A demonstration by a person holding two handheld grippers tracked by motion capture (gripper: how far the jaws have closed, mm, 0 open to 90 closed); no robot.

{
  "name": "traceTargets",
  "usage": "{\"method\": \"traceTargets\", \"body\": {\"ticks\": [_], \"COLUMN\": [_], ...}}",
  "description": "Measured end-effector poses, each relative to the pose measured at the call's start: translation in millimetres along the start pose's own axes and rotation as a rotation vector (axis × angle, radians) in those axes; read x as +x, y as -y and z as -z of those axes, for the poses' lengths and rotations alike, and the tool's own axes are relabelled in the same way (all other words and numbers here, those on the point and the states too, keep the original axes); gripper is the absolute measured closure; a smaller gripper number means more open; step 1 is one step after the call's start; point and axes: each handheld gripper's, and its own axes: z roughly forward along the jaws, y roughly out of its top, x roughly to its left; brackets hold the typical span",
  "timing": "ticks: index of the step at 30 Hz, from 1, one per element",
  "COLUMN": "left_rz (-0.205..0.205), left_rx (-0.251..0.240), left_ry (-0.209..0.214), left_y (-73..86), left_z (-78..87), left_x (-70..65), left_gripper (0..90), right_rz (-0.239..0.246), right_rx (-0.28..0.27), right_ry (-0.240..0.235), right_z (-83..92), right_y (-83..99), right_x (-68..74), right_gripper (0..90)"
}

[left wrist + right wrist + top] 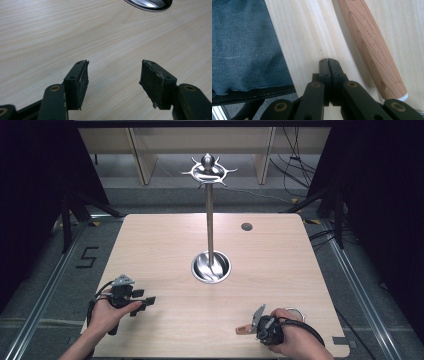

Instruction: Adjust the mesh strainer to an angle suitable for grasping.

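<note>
handle (372,47) lies just beside closed right gripper (328,61).

A light wooden table (165,245) stands on grey carpeted floor (50,270), with black curtains (35,185) at both sides. Pale wooden shelving (145,155) lines the back, and dark cables (295,165) trail nearby.

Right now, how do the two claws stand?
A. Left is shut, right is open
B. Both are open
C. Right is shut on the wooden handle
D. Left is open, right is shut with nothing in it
D: the left claw shows a wide gap over bare table, while the right claw has its pads pressed together, with the wooden handle lying beside it, not between them.
</note>
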Motion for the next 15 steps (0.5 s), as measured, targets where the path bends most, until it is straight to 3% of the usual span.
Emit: {"method": "traceTargets", "body": {"ticks": [4, 11, 12, 13, 14, 15], "left_rz": [-0.008, -0.023, -0.020, -0.020, -0.023, -0.023], "left_rx": [-0.012, -0.009, -0.014, -0.015, -0.018, -0.017], "left_ry": [0.017, 0.009, 0.010, 0.010, 0.019, 0.019], "left_y": [-1.1, -2.1, -2.4, -2.6, -2.9, -3.1], "left_z": [0.6, 1.7, 1.5, 1.5, 1.3, 1.1], "left_x": [-0.9, -1.3, -1.8, -1.8, -1.1, -1.0], "left_gripper": [38.3, 38.3, 38.3, 38.3, 38.3, 38.3], "right_rz": [0.021, 0.023, 0.061, 0.061, 0.025, 0.069], "right_rx": [0.007, 0.004, 0.003, 0.003, 0.017, 0.008], "right_ry": [0.015, 0.008, 0.032, 0.032, 0.024, 0.030], "right_z": [-1.5, -4.0, -6.4, -6.4, -5.3, -8.1], "right_y": [-3.1, -14.1, -17.6, -17.6, -20.0, -24.0], "right_x": [1.7, 4.8, 1.3, 1.3, 4.7, 1.5], "right_gripper": [90.0, 90.0, 90.0, 90.0, 90.0, 90.0]}}
